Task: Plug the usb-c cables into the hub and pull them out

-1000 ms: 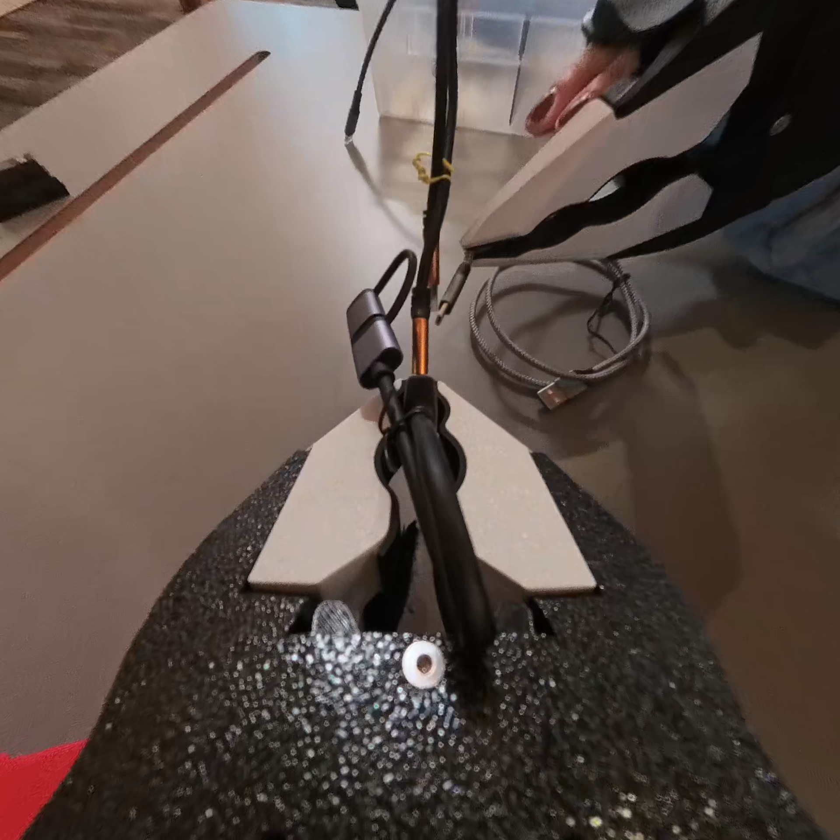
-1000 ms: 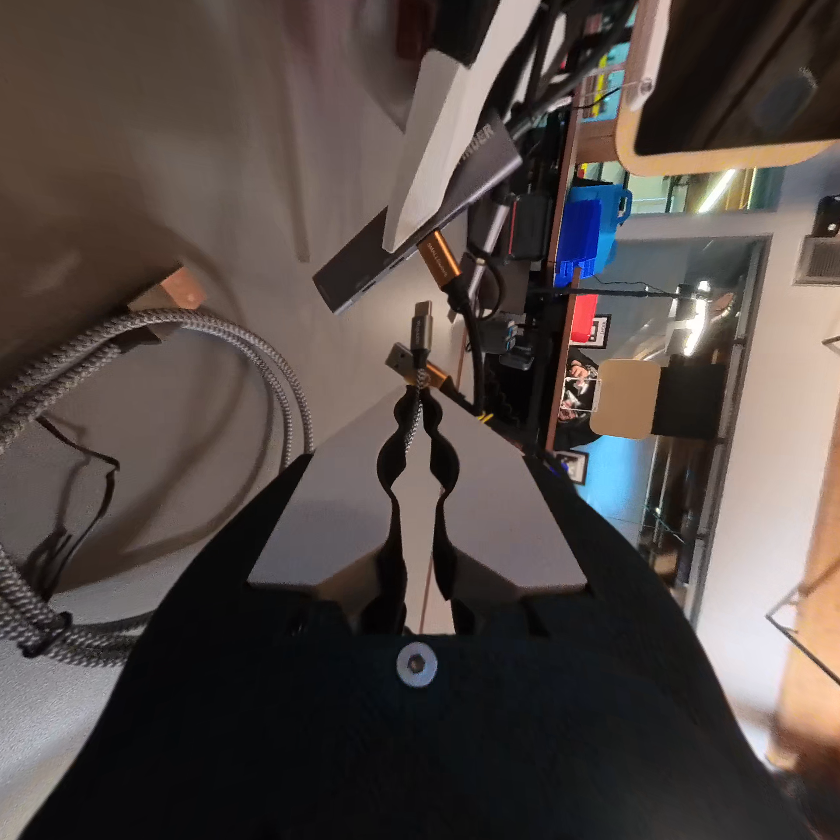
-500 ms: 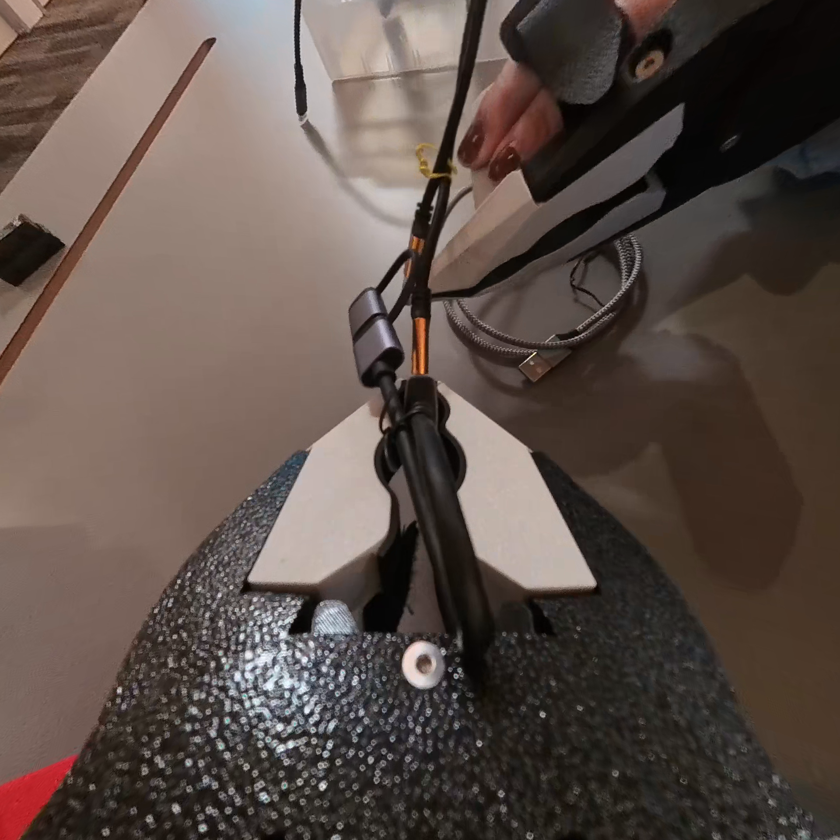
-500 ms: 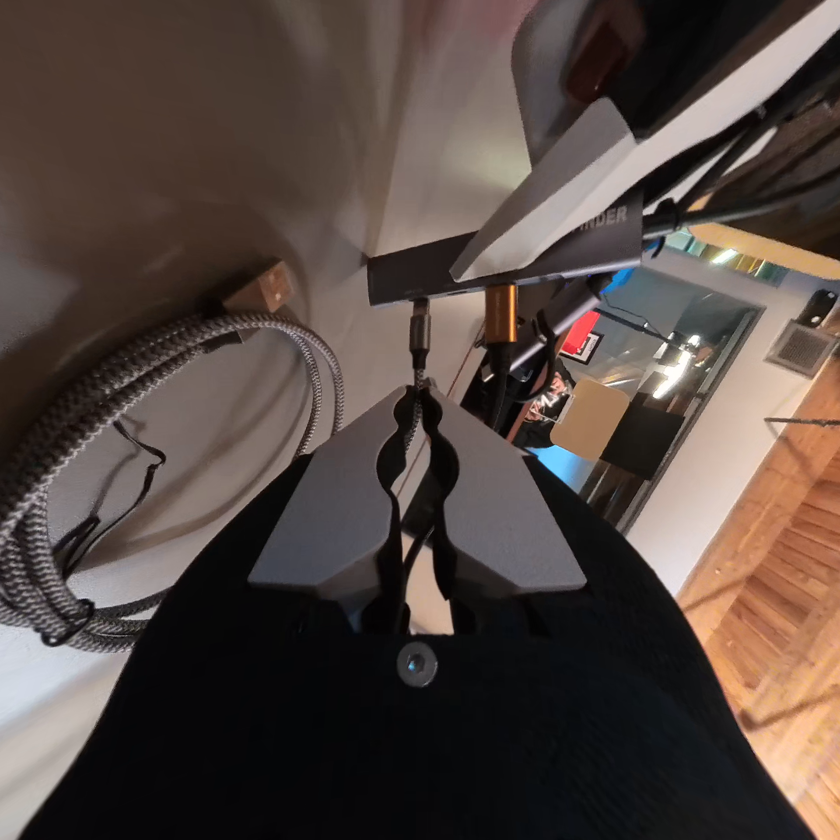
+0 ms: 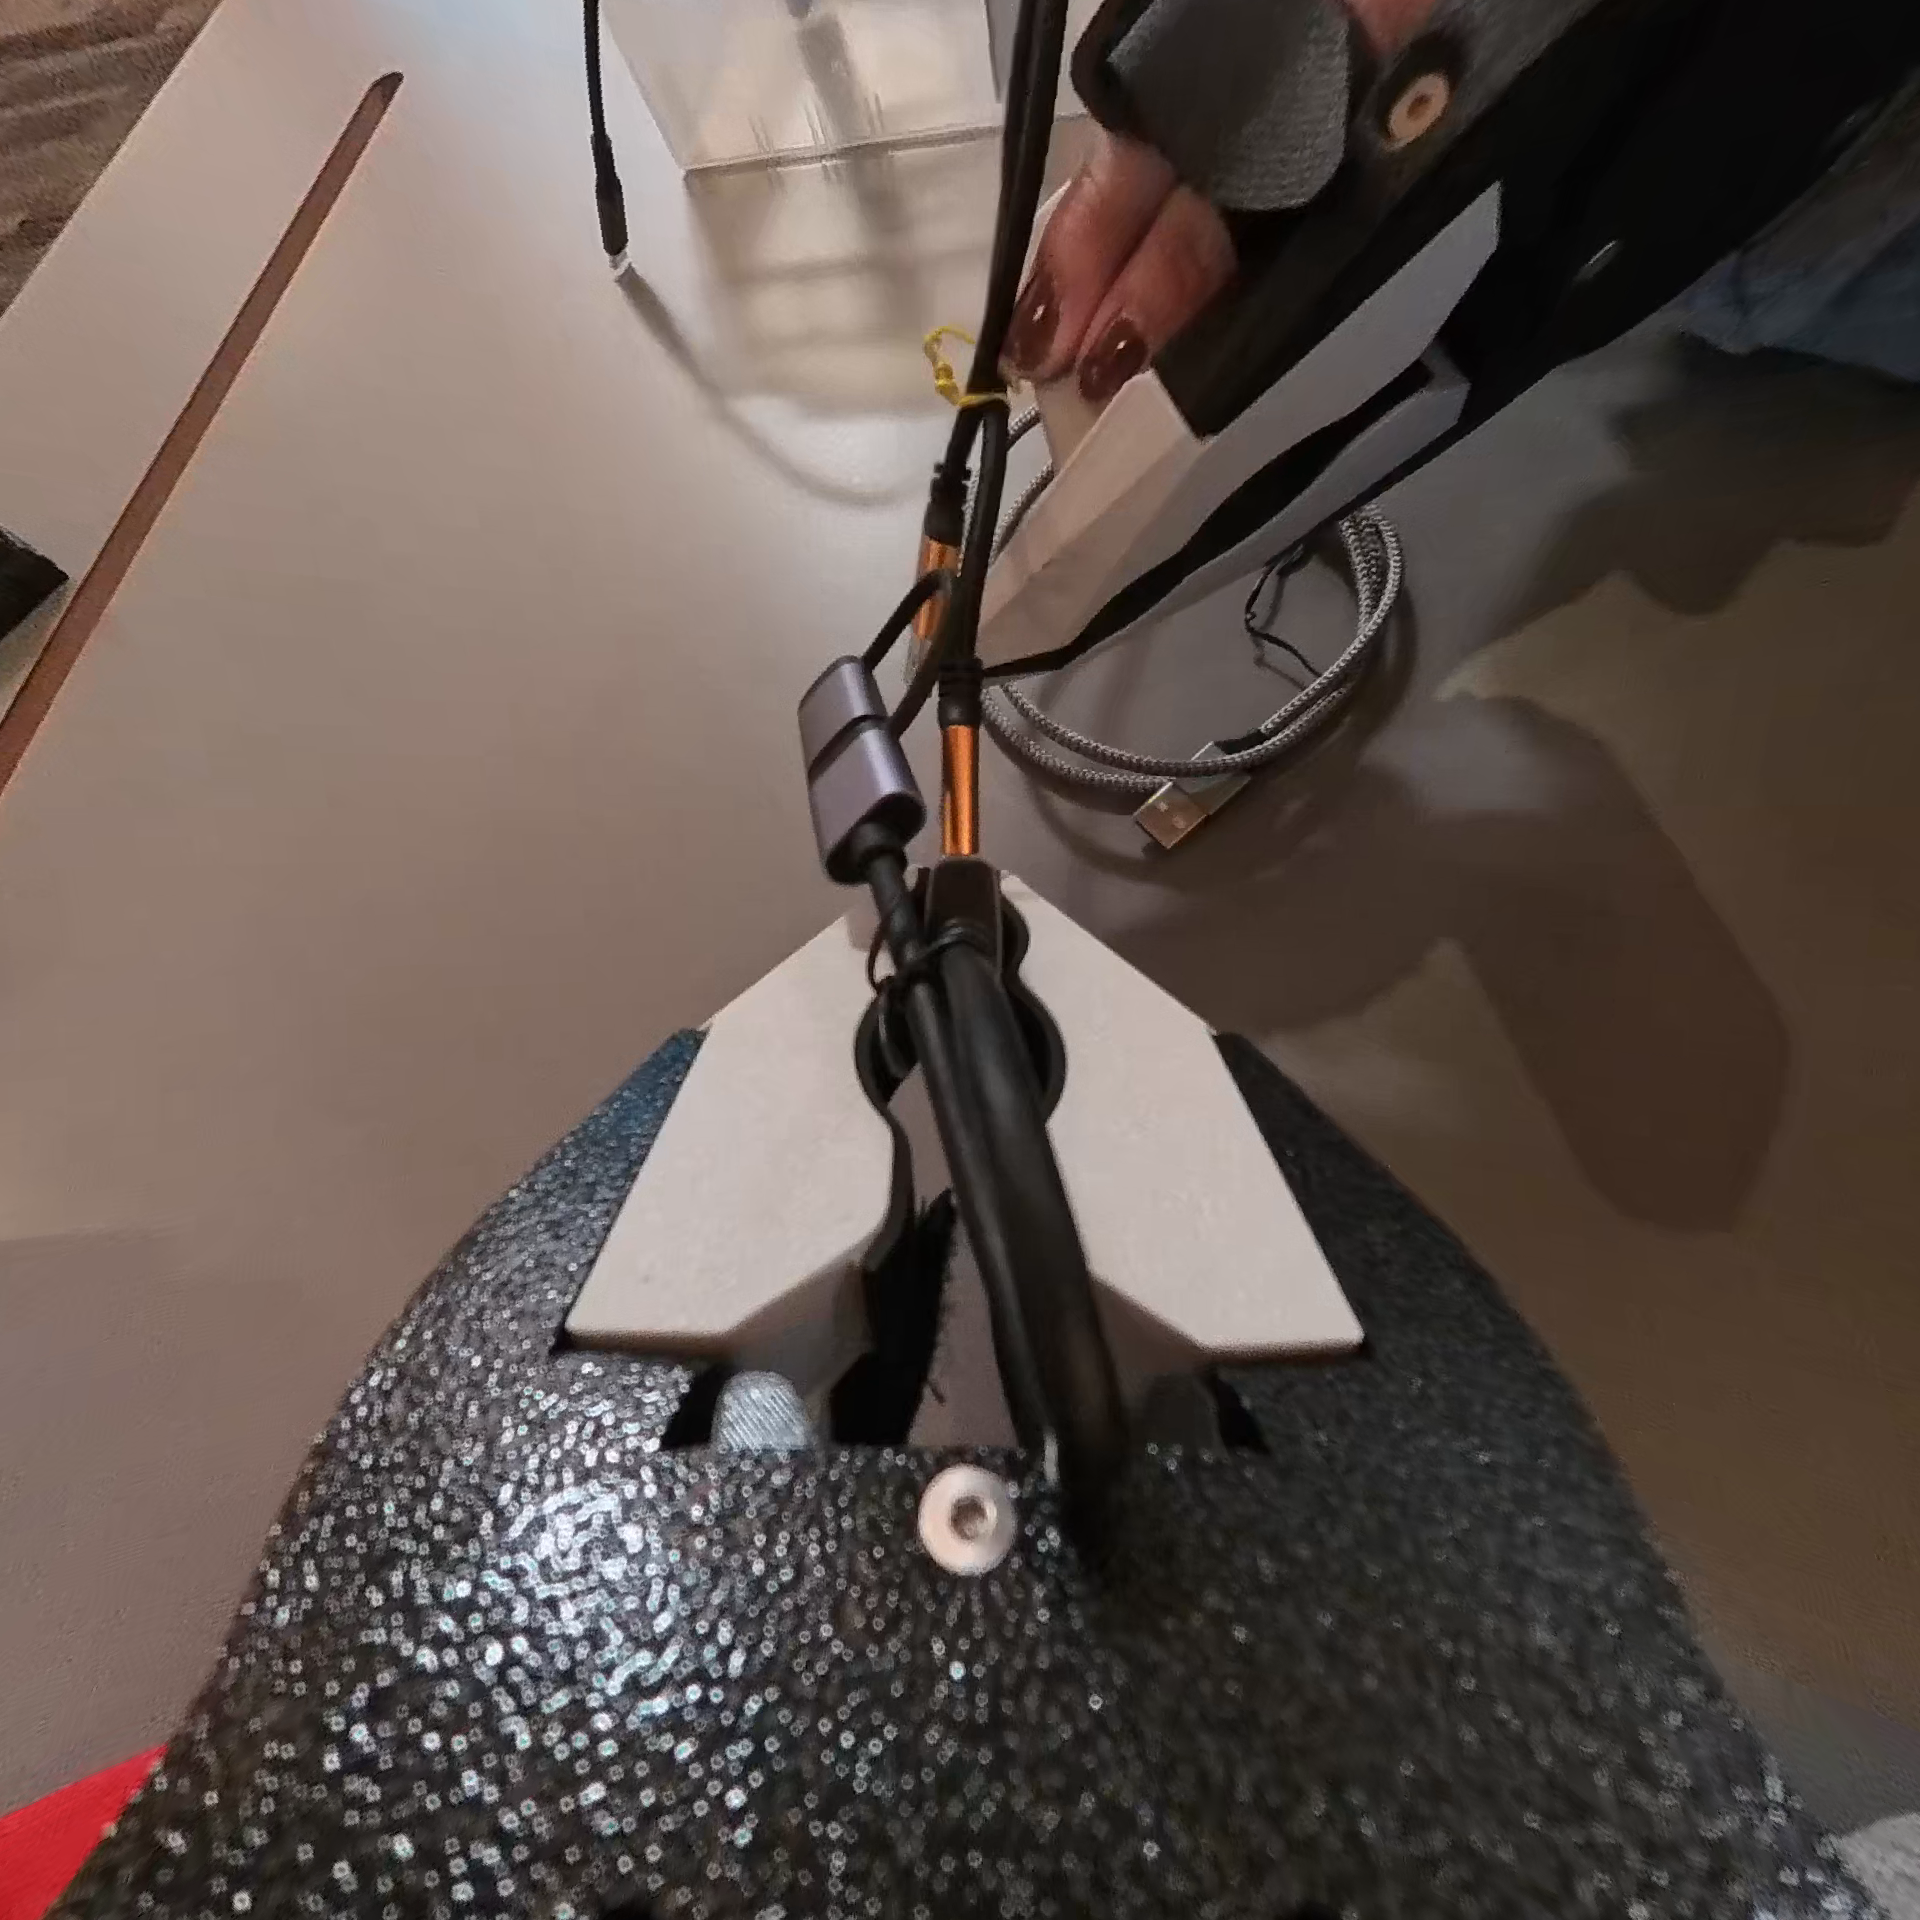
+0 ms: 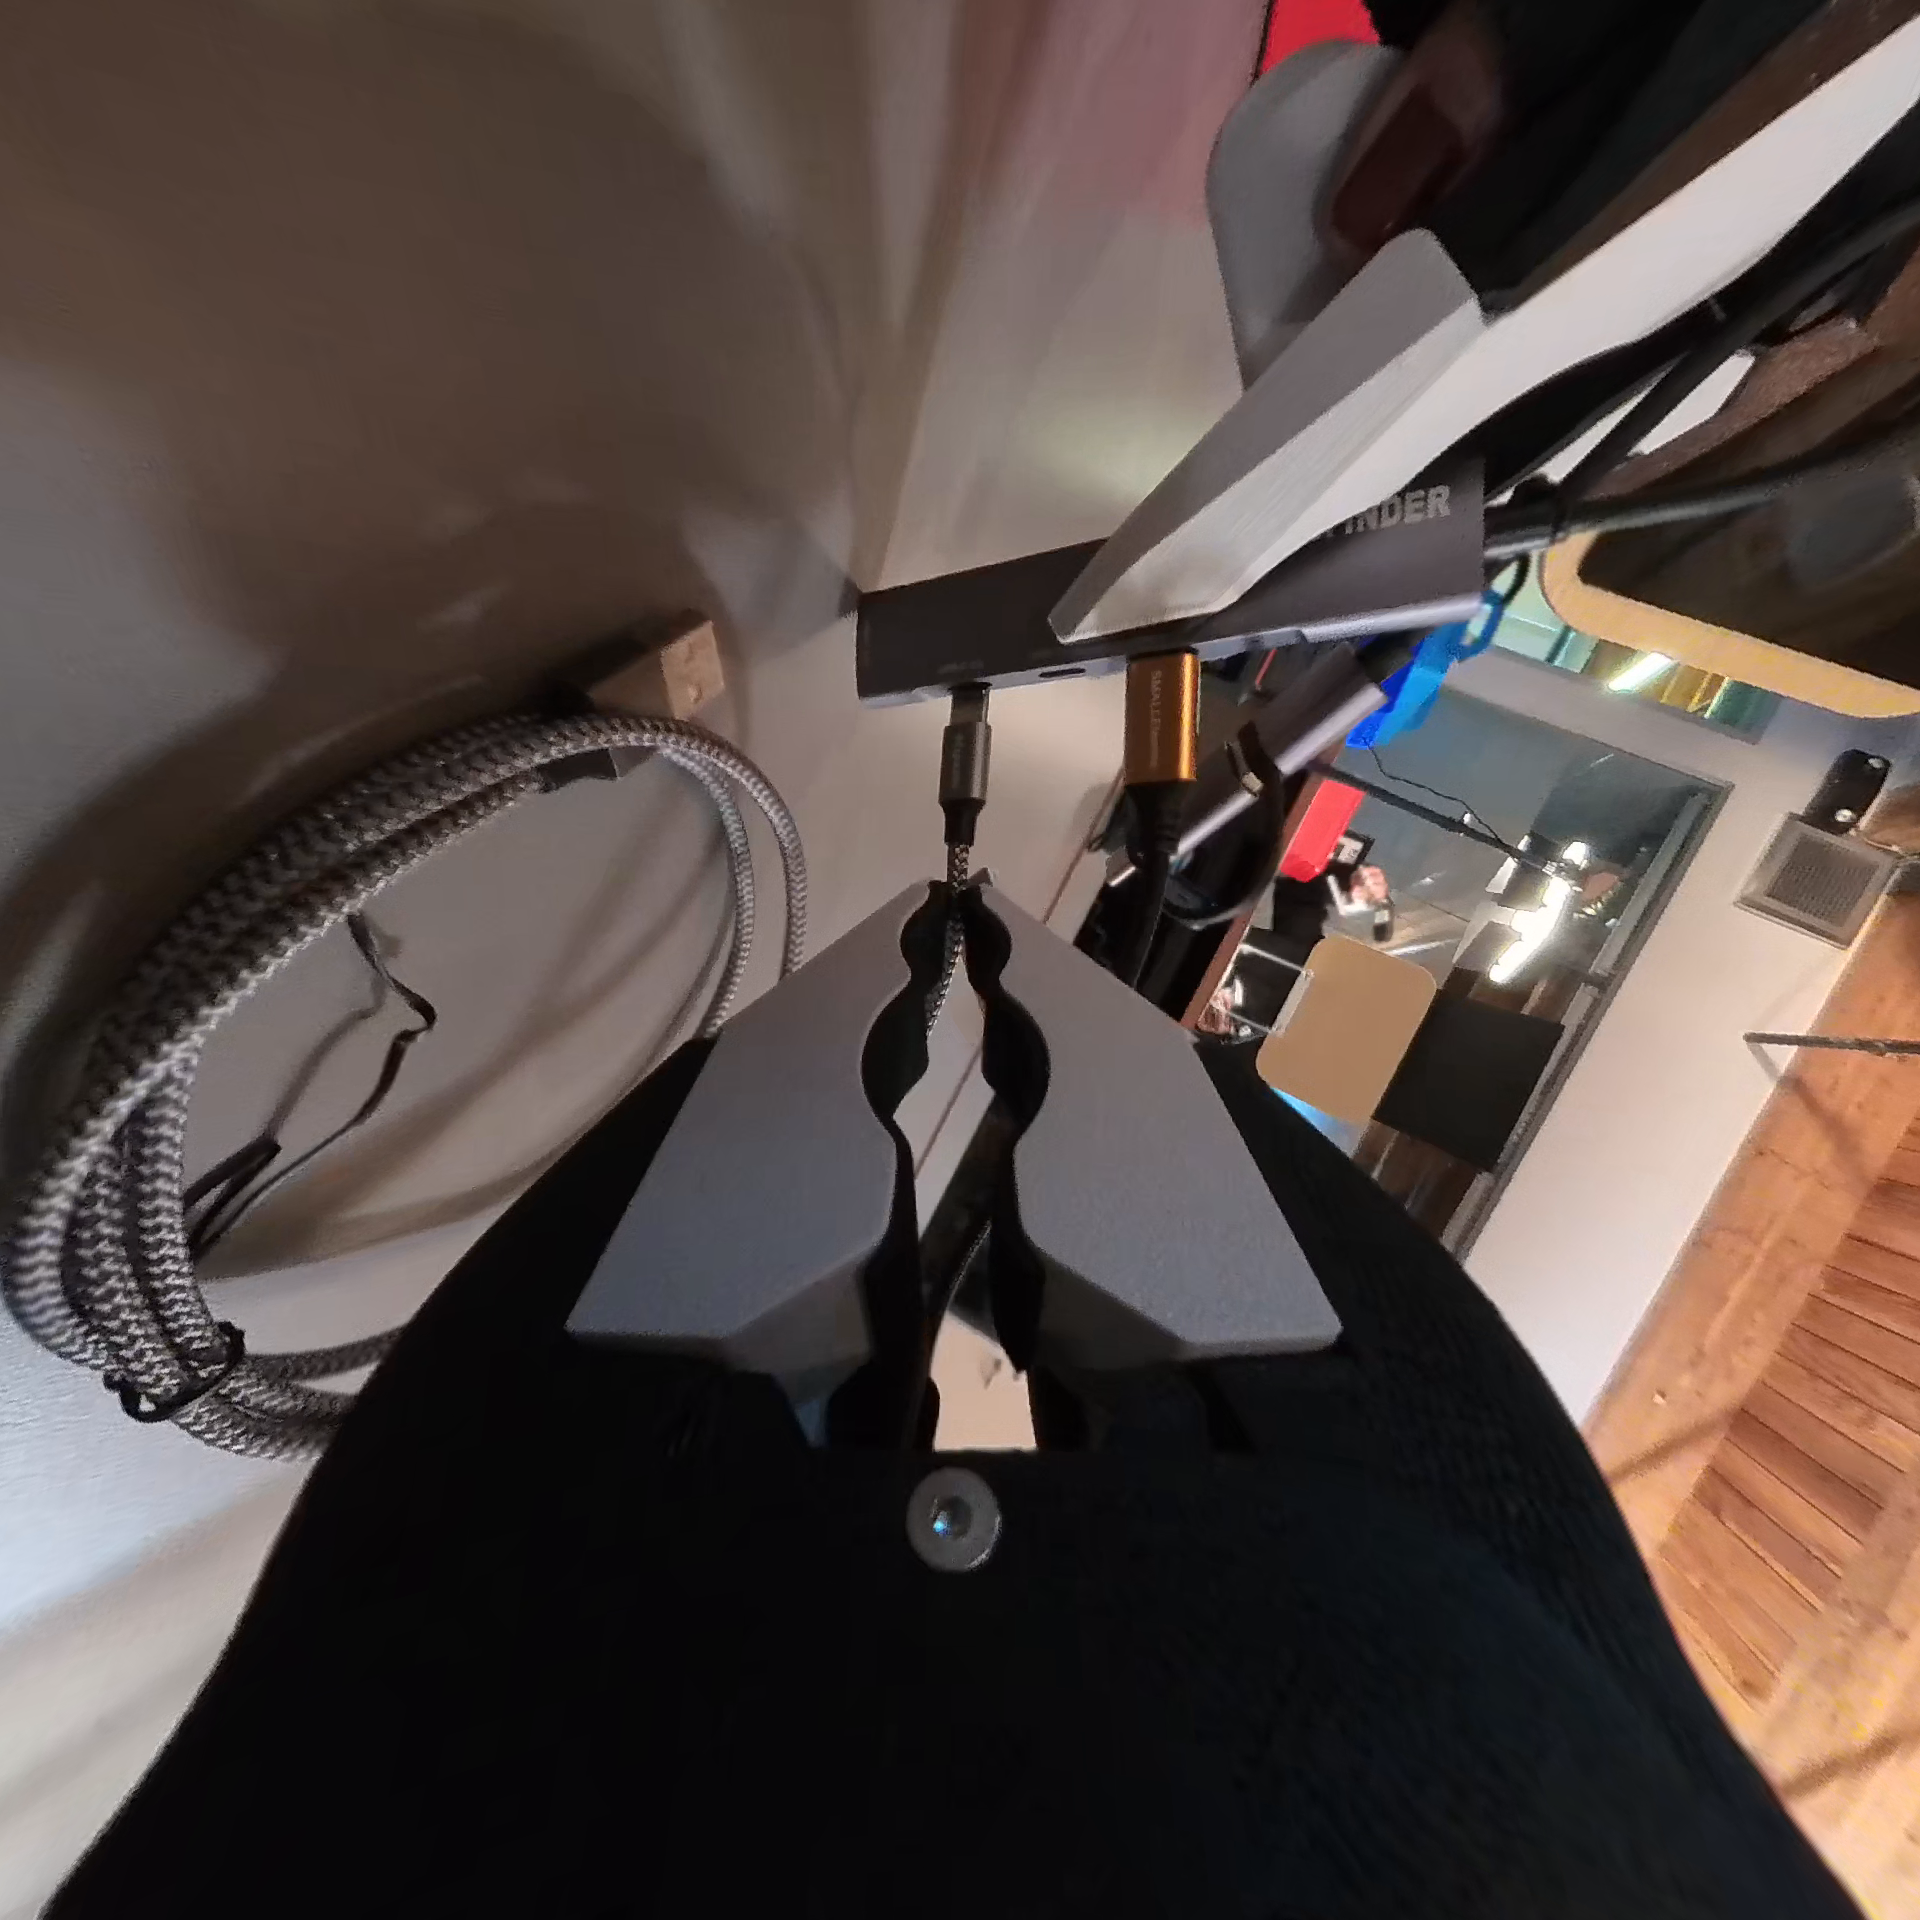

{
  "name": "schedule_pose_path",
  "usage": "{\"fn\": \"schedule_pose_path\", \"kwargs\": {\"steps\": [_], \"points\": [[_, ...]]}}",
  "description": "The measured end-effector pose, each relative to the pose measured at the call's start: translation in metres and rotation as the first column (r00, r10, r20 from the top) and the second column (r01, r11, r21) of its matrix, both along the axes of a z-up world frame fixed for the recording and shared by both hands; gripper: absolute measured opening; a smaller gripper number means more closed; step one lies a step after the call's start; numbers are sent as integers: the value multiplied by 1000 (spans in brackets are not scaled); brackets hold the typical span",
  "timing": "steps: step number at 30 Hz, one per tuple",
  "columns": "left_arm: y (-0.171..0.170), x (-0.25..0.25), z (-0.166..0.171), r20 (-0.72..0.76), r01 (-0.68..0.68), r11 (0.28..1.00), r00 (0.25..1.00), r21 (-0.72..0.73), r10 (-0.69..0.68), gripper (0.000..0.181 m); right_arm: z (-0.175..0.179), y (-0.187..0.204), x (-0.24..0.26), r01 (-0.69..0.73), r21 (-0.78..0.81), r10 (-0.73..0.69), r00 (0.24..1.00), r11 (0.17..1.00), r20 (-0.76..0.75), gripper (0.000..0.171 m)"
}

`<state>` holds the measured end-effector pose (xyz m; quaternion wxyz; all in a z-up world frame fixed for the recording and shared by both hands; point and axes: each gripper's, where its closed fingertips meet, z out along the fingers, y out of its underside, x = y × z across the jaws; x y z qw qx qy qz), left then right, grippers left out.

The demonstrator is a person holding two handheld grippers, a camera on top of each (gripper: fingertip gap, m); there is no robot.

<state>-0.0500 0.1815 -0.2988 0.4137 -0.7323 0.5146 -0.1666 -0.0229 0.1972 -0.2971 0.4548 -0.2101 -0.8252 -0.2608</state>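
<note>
- Hub [image 6: 956,644]: held off the table [image 6: 312,312], clamped in left gripper [image 6: 1174,582], port edge facing right gripper [image 6: 961,896].
- Braided cable [image 6: 958,940]: pinched by right gripper just behind grey plug [image 6: 966,743]; plug tip sits at end port, looks partly seated, depth unclear.
- Orange plug [image 6: 1162,717]: already in, port beside it.
- Rest of braided cable coiled on table, left of hub.
- Step: insert. Next: push straight along port axis, no twist, then pull out.
</note>
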Motion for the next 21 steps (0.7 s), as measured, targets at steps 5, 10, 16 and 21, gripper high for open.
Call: {"fn": "schedule_pose_path", "kwargs": {"steps": [5,10,16,21], "points": [[-1,1,0,5,4,1000,1000,-7,-4,7,2,-3,-1,-16,11,16,1000,1000,-5,1],[-1,3,0,19,8,1000,1000,-12,-8,7,1,-2,-2,-8,12,8,1000,1000,-9,1],[0,6,-3,143,7,991,990,-136,13,11,-2,2,-1,1,-12,-1,1000,1000,-25,2],[6,4,-30,-9,-29,992,1000,-119,28,8,-4,2,-2,0,-12,0,1000,1000,-26,2]]}}
